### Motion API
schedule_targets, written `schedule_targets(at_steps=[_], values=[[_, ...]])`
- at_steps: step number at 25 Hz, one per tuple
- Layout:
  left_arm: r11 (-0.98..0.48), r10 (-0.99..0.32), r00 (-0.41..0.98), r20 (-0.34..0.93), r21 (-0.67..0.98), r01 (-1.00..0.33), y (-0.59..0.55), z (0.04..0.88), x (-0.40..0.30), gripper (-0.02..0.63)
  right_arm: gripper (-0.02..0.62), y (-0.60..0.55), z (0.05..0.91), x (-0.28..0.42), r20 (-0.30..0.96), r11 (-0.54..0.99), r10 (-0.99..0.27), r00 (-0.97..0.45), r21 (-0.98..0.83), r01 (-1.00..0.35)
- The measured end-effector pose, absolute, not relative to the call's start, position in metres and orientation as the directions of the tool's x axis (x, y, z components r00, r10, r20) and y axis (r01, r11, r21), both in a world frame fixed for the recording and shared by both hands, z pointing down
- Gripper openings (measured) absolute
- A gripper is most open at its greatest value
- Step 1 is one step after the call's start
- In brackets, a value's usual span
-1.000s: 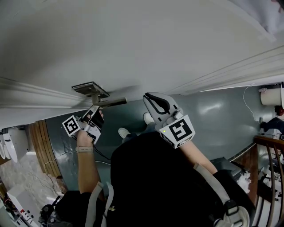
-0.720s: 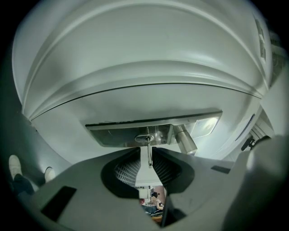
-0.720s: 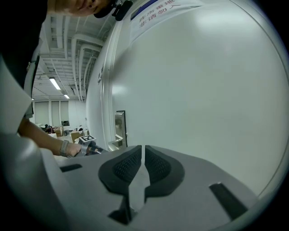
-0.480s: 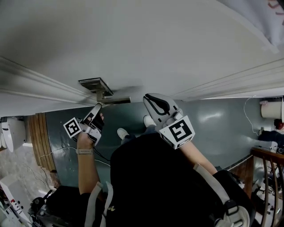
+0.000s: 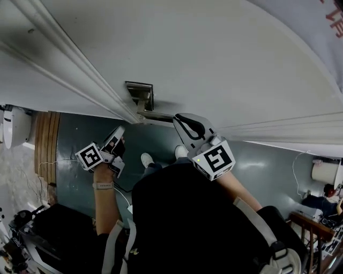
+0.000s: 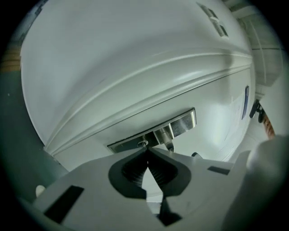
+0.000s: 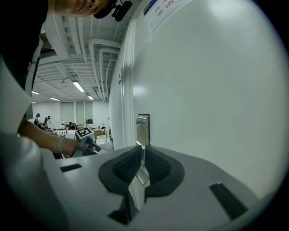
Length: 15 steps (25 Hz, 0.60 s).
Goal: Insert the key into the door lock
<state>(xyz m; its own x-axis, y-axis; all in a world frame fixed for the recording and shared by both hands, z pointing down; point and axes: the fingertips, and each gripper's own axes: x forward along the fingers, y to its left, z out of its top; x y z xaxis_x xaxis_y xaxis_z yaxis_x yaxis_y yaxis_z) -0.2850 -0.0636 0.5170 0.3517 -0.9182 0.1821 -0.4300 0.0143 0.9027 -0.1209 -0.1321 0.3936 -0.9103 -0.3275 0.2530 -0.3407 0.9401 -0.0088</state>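
Right tongs (image 7: 142, 153) are clamped on the key (image 7: 141, 175), a flat silver blade. Its long axis runs along the jaws, with the tip aimed at the lock plate (image 7: 143, 129) on the white door (image 7: 216, 90). The key is near the plate; can't tell if it touches. Left tongs (image 6: 147, 155) are pinched together with nothing between, pointing up at the plate beside the handle (image 6: 166, 134). From the head view, the left tongs sit below-left of the plate and the right tongs below-right. The notice (image 7: 160, 6) high above the plate has blue and red print, unreadable.

The right tongs (image 7: 142, 148) hide most of the key (image 7: 141, 178).
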Motion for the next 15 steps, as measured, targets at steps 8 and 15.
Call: schedule_targets(at_steps=[8,15], values=[[0.087,-0.954,0.11,0.277,0.613,-0.785,-0.022,0.477,-0.318,0.008,0.032,-0.111,0.387,-0.167,0.239,0.982,-0.185,-0.953,-0.001,-0.19],[0.19,-0.96,-0.094,0.264,0.368,-0.91,0.012,0.434,-0.33,0.008,0.032,-0.085,0.378,-0.199,0.217,0.998,-0.06,-0.974,0.008,-0.06]])
